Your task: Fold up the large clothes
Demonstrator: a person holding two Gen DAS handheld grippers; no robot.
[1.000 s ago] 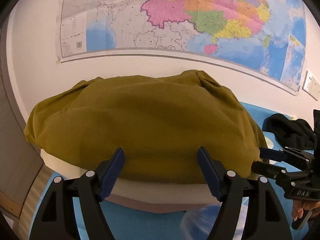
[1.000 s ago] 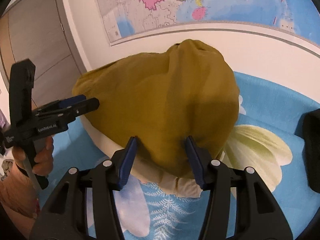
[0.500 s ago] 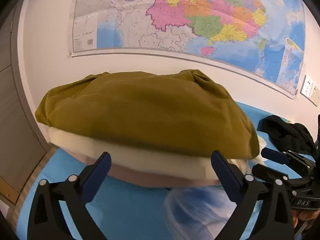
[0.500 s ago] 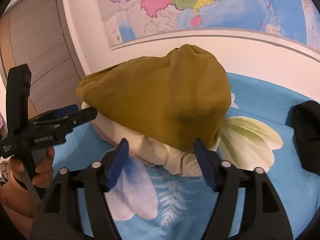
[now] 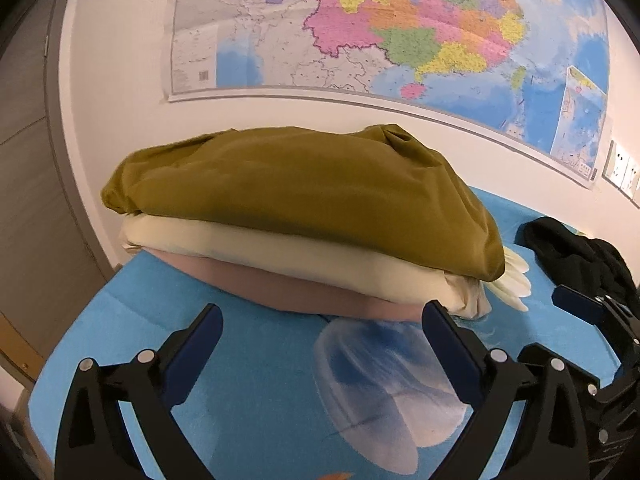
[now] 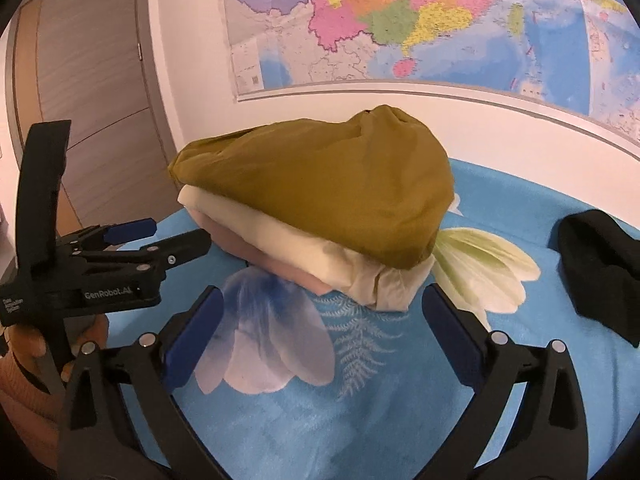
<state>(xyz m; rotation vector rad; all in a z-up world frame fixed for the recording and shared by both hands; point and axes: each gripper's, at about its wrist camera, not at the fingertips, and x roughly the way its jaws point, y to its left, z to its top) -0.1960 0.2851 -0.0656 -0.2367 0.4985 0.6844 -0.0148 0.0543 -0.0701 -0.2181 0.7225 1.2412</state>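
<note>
A folded olive garment tops a stack on a cream garment and a pink garment, all lying on a blue flowered bedsheet. My left gripper stands open just short of the stack's near edge, with nothing between its fingers. In the right wrist view the same olive garment lies beyond my right gripper, whose jaws are opening with only bedsheet between them. The left gripper shows at the left there, held by a hand, its tips close to the stack's left side.
A crumpled black garment lies on the sheet to the right of the stack. A big wall map hangs behind the bed, with wall sockets at far right. A grey-brown door stands at the left.
Both grippers were closed over the olive garment's near edge. They have let it go, opened wide and drawn back, so the whole stack now lies beyond them.
</note>
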